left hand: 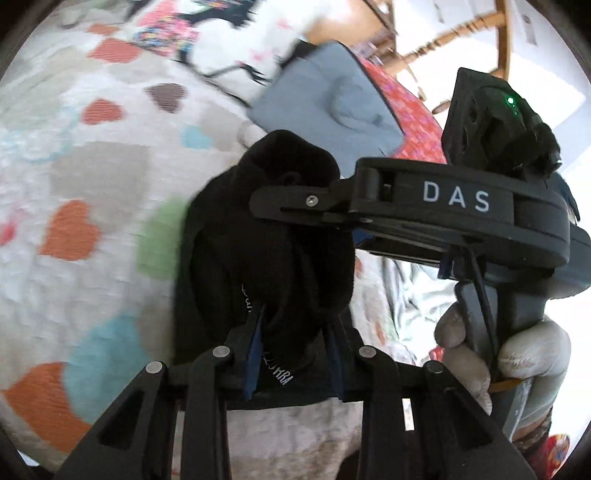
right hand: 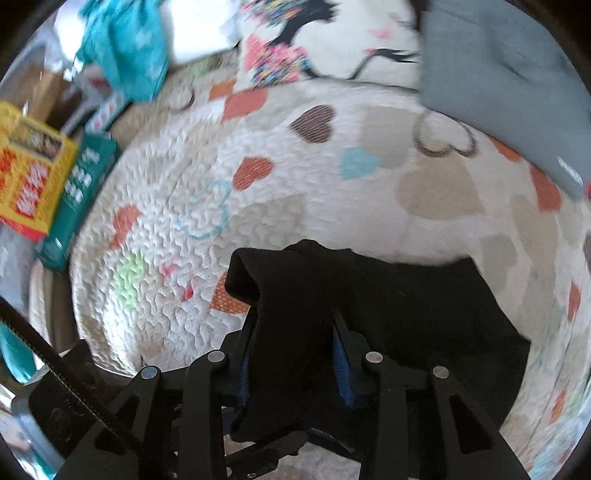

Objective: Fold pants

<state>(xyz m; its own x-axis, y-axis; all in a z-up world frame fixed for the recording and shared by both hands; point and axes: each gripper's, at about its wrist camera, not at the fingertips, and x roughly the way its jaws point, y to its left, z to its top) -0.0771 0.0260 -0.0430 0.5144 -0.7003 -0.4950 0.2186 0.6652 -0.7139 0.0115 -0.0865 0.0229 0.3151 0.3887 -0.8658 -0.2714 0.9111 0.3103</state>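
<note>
The black pants (left hand: 266, 243) hang bunched over a white quilt with coloured hearts (left hand: 74, 192). My left gripper (left hand: 295, 343) is shut on a thick fold of the pants, near white lettering on the cloth. The right gripper's black body, marked DAS, crosses the left wrist view, and its fingers (left hand: 295, 201) reach into the same bunch. In the right wrist view my right gripper (right hand: 293, 343) is shut on the pants (right hand: 406, 310), which drape to the right over the quilt (right hand: 295, 177). The fingertips are hidden by cloth in both views.
A grey cushion (right hand: 509, 74) and a white patterned pillow (right hand: 332, 40) lie at the far side of the quilt. A yellow box (right hand: 29, 177), a teal box (right hand: 81, 199) and turquoise cloth (right hand: 125, 48) sit at the left. A wooden chair (left hand: 461, 33) stands beyond.
</note>
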